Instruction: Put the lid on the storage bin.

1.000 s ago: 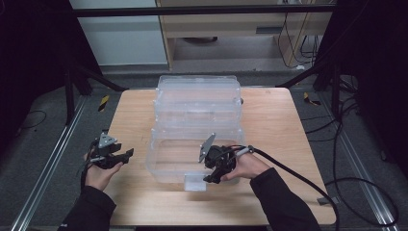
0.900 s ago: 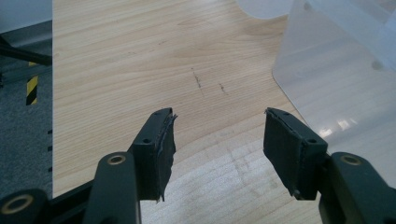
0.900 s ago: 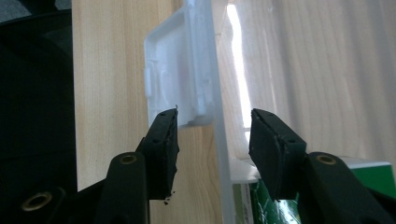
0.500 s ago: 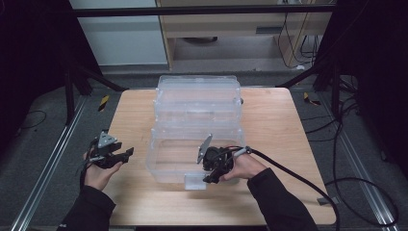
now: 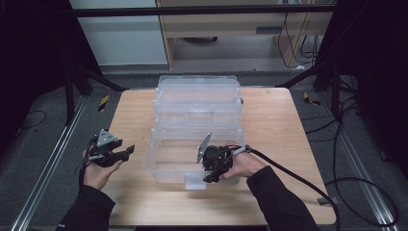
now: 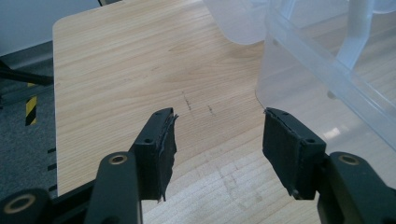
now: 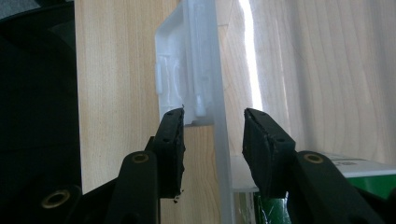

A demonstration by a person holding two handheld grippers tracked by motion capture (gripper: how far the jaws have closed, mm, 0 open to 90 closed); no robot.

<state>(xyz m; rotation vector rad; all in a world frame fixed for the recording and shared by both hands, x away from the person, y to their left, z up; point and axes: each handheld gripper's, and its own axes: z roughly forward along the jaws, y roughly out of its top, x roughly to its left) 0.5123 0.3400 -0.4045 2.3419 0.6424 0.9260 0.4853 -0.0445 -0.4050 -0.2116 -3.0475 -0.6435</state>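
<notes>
The clear plastic box [image 5: 195, 154] stands in the middle of the worktop [image 5: 130, 110], w/ its open lid [image 5: 198, 98] lying behind it toward the far edge. On the near wall of the box hangs a white latch [image 5: 195, 181], just beside the front rim.

The right tool [image 5: 211, 175] is at that near wall. In the right gripper view its jaws stand apart, one on each side of the thin front wall [image 7: 219, 154], w/ the latch [image 7: 180, 79] just ahead of the tips; the pads [image 7: 170, 149] are near the plastic, but I cannot tell if they touch it. It holds nothing firmly.

The left tool [image 5: 126, 151] is left of the box, apart from it, above bare wood. Its jaws are wide open and empty; in the left gripper view the box corner [image 6: 299, 79] is close to the right pad [image 6: 285, 149].

Free room: wide bare worktop on left side up to the left edge, also a strip on right side and in front of the box.
</notes>
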